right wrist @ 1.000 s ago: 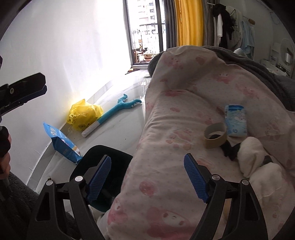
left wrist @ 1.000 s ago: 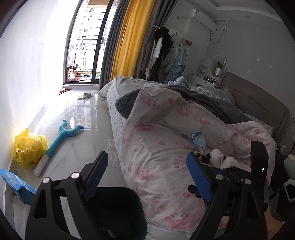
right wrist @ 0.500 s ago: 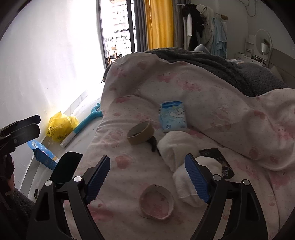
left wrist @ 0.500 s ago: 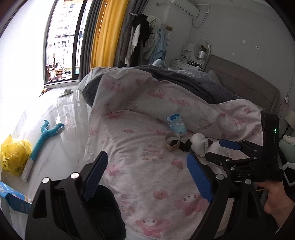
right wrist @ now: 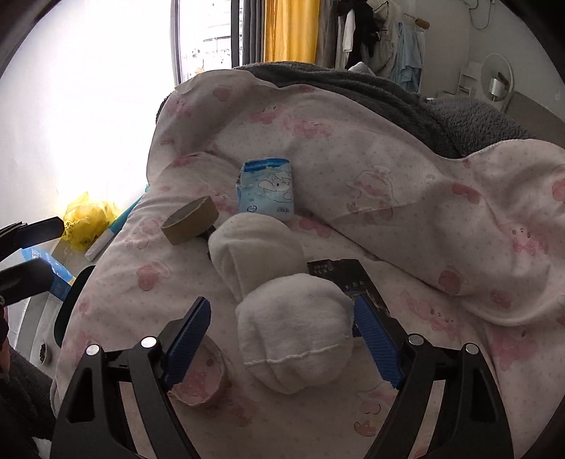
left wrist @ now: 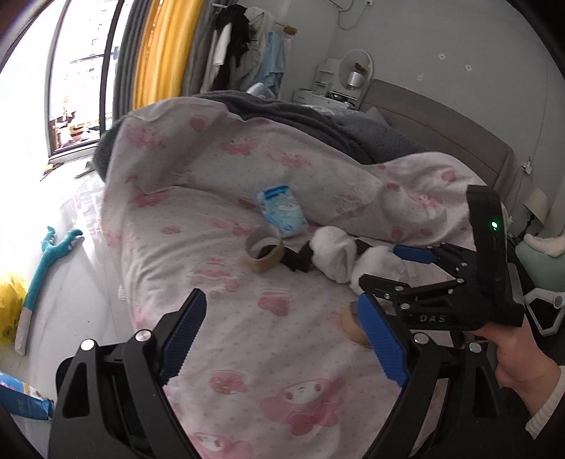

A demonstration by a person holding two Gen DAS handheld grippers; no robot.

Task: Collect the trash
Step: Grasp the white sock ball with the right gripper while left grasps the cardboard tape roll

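Two white socks [right wrist: 293, 325] lie between spread jaws.

Bright window [left wrist: 76, 70], yellow curtain [left wrist: 159, 53], glossy floor [left wrist: 70, 282], grey headboard [left wrist: 441, 130]

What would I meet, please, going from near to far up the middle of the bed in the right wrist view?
right gripper → nearer white sock → farther white sock → blue tissue packet → grey blanket → yellow curtain
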